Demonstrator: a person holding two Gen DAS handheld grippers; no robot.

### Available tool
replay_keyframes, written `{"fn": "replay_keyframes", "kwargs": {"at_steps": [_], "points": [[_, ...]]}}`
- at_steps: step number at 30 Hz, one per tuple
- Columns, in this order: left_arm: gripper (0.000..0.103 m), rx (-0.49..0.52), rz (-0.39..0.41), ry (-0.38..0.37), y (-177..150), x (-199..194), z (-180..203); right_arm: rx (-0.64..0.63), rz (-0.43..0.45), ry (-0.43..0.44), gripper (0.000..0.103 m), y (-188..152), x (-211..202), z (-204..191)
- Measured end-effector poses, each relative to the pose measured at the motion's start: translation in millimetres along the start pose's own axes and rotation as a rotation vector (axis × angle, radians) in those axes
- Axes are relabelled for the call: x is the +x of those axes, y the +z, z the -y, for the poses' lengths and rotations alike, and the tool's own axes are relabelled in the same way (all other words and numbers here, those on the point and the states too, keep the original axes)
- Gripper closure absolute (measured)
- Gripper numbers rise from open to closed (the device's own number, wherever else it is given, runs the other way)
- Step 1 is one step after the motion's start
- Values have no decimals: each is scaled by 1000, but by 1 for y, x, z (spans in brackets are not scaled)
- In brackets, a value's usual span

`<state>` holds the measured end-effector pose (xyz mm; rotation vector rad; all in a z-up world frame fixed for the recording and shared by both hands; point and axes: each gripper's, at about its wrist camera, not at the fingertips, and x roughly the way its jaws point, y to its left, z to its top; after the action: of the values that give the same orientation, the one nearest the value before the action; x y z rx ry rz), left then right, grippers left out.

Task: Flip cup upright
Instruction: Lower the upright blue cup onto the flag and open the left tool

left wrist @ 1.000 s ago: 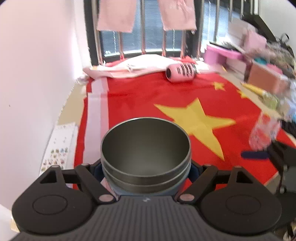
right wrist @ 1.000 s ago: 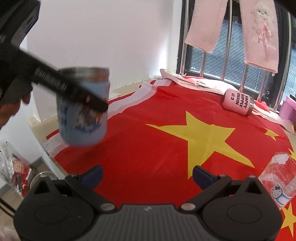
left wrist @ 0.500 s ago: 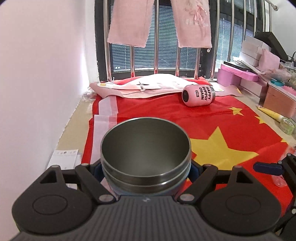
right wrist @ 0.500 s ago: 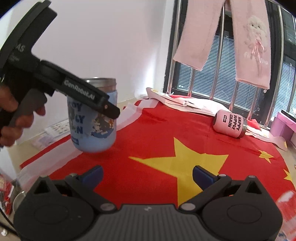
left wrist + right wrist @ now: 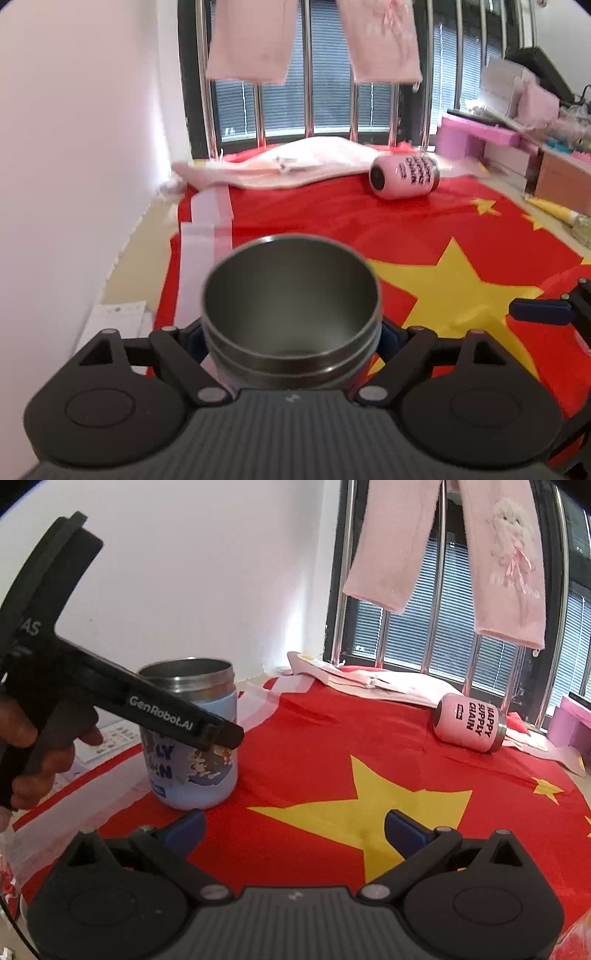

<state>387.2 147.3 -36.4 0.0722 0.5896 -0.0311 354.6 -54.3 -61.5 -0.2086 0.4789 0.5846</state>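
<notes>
Clearly, the blue cup [image 5: 291, 317] is clamped between the jaws of the left gripper [image 5: 291, 332], whose pads press on its sides just below the steel rim. From the right wrist view the same cup [image 5: 192, 738] is seen standing mouth up, its base apparently resting on the red flag cloth [image 5: 332, 746] at the near left of the table, though contact under the base cannot be fully confirmed. The right gripper [image 5: 293, 829] is held with its jaws wide apart and nothing between them, near the cup but not touching it.

The step in hand is judged to be the setting down: the flip itself appears done, and only the release is left. For the next move, the left jaws would need to be opened evenly and drawn straight back, so that the cup is not dragged or tipped on the soft cloth.

Farther off, a pink cup [image 5: 469, 723] is seen lying on its side at the far right, near the window bars [image 5: 380, 627], and it may be dealt with afterwards.
</notes>
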Motion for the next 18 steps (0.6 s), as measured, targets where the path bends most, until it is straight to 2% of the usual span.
{"fn": "replay_keyframes", "kwargs": {"at_steps": [1,2,6,12,18], "points": [[4,-1,26,4,0,-9,0,2,7,0,0,0,-3,-1],[1,-4,47,10,1,-18,0,4,14,1,0,1,-7,-2],[0,-17,134,45,3,-63,1,1,58,-7,0,4,-31,-8],[0,-27,232,90,-6,-143,16,0,137,-20,0,2,-93,-26],[0,-49,326,119,-40,-227,46,27,195,-51,0,-16,-172,-42]]}}
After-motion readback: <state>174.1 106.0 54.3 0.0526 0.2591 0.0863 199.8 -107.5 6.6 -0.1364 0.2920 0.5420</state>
